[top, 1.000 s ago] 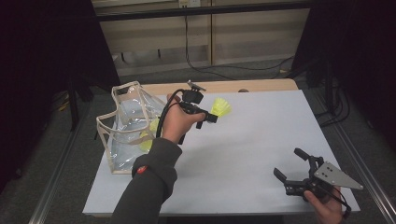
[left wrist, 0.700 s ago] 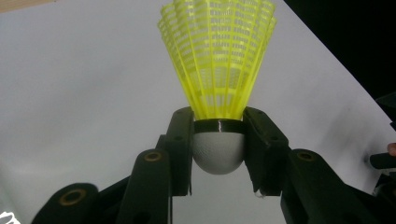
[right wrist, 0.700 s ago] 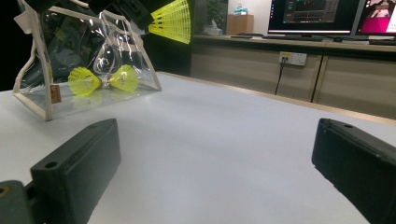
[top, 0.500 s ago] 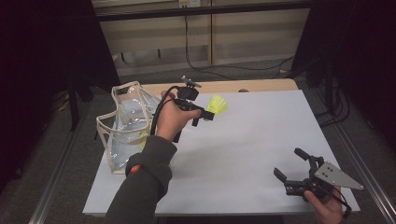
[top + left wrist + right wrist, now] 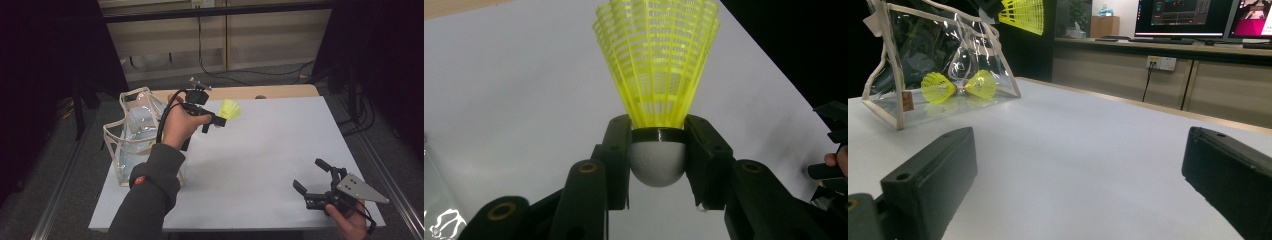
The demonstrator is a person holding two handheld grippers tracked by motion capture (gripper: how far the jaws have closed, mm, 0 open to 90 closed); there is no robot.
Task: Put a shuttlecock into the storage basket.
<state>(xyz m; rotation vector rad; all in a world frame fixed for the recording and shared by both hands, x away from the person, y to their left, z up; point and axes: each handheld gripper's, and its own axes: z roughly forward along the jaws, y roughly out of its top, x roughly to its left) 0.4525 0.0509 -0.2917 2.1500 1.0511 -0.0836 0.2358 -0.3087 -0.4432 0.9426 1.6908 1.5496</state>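
My left gripper (image 5: pixel 216 121) is raised above the table's far left part, beside the clear plastic bag (image 5: pixel 131 134). It is shut on a yellow shuttlecock (image 5: pixel 230 109) (image 5: pixel 657 65), its jaws clamped on the white cork base (image 5: pixel 657 162) with the skirt pointing away from the hand. Two more yellow shuttlecocks (image 5: pixel 938 86) (image 5: pixel 980 82) lie inside the bag (image 5: pixel 913 60). My right gripper (image 5: pixel 313 181) (image 5: pixel 1078 175) rests low at the near right corner of the white table (image 5: pixel 270 150), open with nothing between its jaws.
The bag stands upright at the table's left edge with its mouth upward. Beyond the far edge are a wooden strip (image 5: pixel 280 91), cables and a wall. Monitors (image 5: pixel 1188 17) stand on a counter in the right gripper view.
My left gripper has lifted slightly and drawn toward the bag with the shuttlecock still clamped. The right gripper has not moved.
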